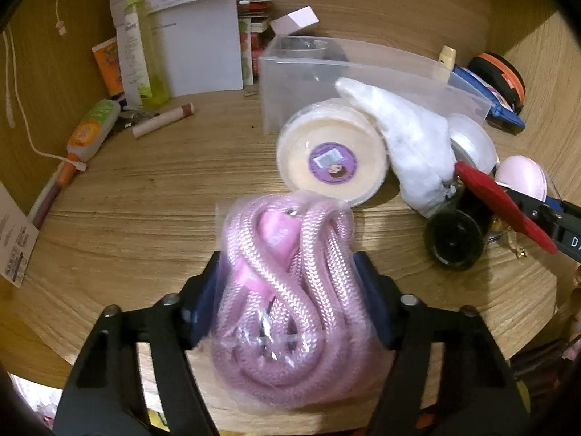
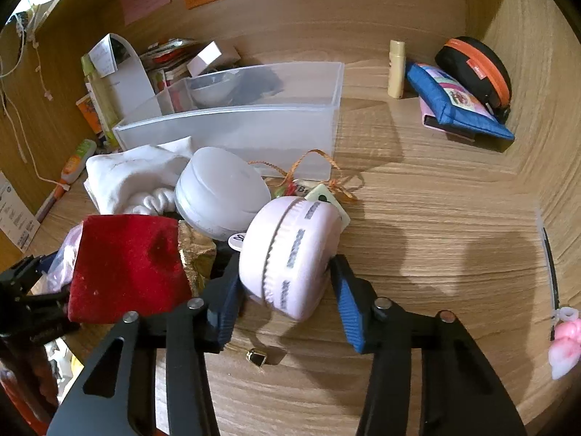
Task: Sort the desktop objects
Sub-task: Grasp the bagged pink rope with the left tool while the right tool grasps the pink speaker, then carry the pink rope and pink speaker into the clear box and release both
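Your bagged pink rope coil (image 1: 283, 298) sits btwn the blue pads of your left hand-held gripper (image 1: 287, 301), which is clamped on it just above the wooden table (image 1: 145, 196). Your right hand-held gripper (image 2: 287, 287) squeezes a round pink case (image 2: 290, 254) w/ both pads, beside a red velvet pouch (image 2: 127, 269) and in front of the clear bin (image 2: 232, 127).

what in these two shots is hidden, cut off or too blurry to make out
- Left wrist view: the bagged pink braided cord hides the desk beneath and its own metal fitting, blurred by plastic.
- Left wrist view: print on the round cream tub's purple sticker is too blurred.
- Right wrist view: the frosted plastic bin veils its contents.
- Right wrist view: the pink figure is cut by the frame edge.
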Demonstrator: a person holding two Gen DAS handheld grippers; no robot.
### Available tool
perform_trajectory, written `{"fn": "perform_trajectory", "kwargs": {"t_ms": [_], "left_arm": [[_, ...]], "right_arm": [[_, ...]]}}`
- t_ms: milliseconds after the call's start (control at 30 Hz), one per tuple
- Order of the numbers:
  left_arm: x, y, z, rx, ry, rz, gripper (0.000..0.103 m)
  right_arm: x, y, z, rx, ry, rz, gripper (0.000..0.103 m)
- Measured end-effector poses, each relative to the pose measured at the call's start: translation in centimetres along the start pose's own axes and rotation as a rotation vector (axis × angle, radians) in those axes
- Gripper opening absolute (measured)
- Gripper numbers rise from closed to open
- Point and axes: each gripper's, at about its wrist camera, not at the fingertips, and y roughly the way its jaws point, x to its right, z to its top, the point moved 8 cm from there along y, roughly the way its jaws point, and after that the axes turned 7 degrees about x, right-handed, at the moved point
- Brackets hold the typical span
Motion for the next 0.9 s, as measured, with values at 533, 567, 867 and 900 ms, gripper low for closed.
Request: {"fn": "perform_trajectory", "kwargs": {"t_ms": [533,567,867,900], "left_arm": [[-3.4,-4.3,3.5,0.131,-0.072,0.04,0.063],[-3.5,-4.4,3.9,0.139,-0.077,0.034,0.063],[-2.3,-5.8,8.5,0.238,-0.066,-0.032,0.062],[-2.1,-6.0,9.1,0.251,-0.059,-0.038,0.062]], "right_arm": [[1.2,-4.4,2.6,0.119,0.021,-0.013,0.04],[1.1,-4.6,2.8,0.125,0.019,-0.011,0.04],[-0.4,-5.6,5.1,0.165,-0.012,0.026,0.04],[-0.6,-5.6,5.7,0.172,-0.017,0.034,0.04]]}}
